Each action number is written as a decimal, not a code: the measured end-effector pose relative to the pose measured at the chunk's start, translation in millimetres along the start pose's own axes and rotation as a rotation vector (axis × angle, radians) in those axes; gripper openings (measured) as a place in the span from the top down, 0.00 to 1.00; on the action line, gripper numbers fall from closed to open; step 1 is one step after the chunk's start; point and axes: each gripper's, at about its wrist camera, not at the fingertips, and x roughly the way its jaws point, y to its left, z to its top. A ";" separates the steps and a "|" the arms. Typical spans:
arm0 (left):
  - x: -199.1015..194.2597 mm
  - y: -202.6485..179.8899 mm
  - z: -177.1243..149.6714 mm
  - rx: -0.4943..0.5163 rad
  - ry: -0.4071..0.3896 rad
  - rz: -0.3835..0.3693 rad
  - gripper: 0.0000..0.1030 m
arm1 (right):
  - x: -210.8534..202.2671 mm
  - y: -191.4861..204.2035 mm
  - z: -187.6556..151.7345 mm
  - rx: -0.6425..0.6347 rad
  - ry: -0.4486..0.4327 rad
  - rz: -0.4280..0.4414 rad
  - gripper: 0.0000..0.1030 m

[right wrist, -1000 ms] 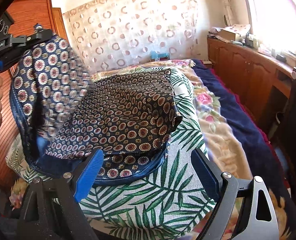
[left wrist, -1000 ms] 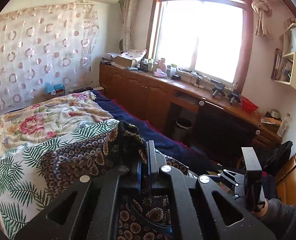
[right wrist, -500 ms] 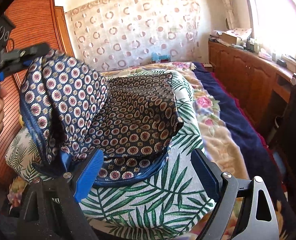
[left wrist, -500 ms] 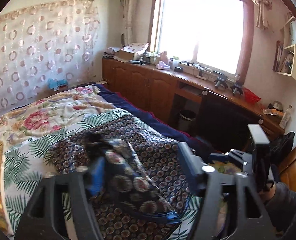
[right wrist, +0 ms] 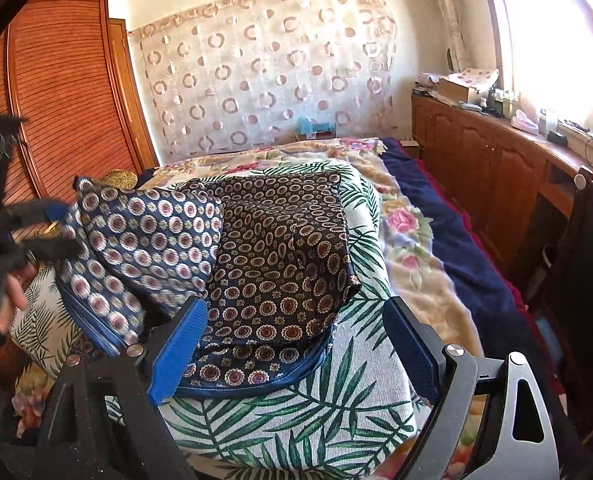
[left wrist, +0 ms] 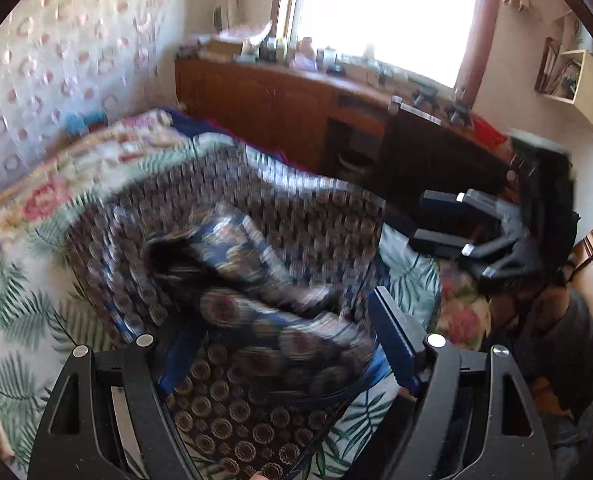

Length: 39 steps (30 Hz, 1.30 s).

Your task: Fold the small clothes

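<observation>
A dark blue garment (right wrist: 280,248) with round medallion print and a blue hem lies on the palm-leaf sheet (right wrist: 296,416) of the bed. Its left part (right wrist: 148,240) is folded over and lies on the rest. In the left wrist view the garment (left wrist: 256,280) is blurred, bunched between the fingers. My left gripper (left wrist: 268,344) is open over it; it also shows at the left of the right wrist view (right wrist: 36,232). My right gripper (right wrist: 292,336) is open and empty just above the garment's near hem; it shows in the left wrist view (left wrist: 440,220).
The bed carries a floral blanket (right wrist: 408,232) and a navy cover (right wrist: 456,240) along its right side. A wooden cabinet (right wrist: 496,168) with clutter runs under the window. A wooden wardrobe (right wrist: 68,104) stands at the left. A curtain (right wrist: 264,80) hangs behind the bed.
My left gripper was shut on the garment's edge, carried it over the rest, then opened and let it drop as a folded flap. My right gripper stayed open and still.
</observation>
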 end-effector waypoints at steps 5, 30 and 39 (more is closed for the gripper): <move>5.3 0.3 -14.6 -0.009 0.017 -0.004 0.22 | 1.0 -1.5 -0.1 -0.007 0.004 -0.003 0.12; -101.0 64.7 -69.3 -0.229 -0.227 0.200 0.22 | 52.5 99.7 11.4 -0.195 0.063 0.167 0.12; -108.2 92.9 -94.0 -0.307 -0.223 0.241 0.22 | 104.9 149.4 6.4 -0.365 0.150 0.133 0.19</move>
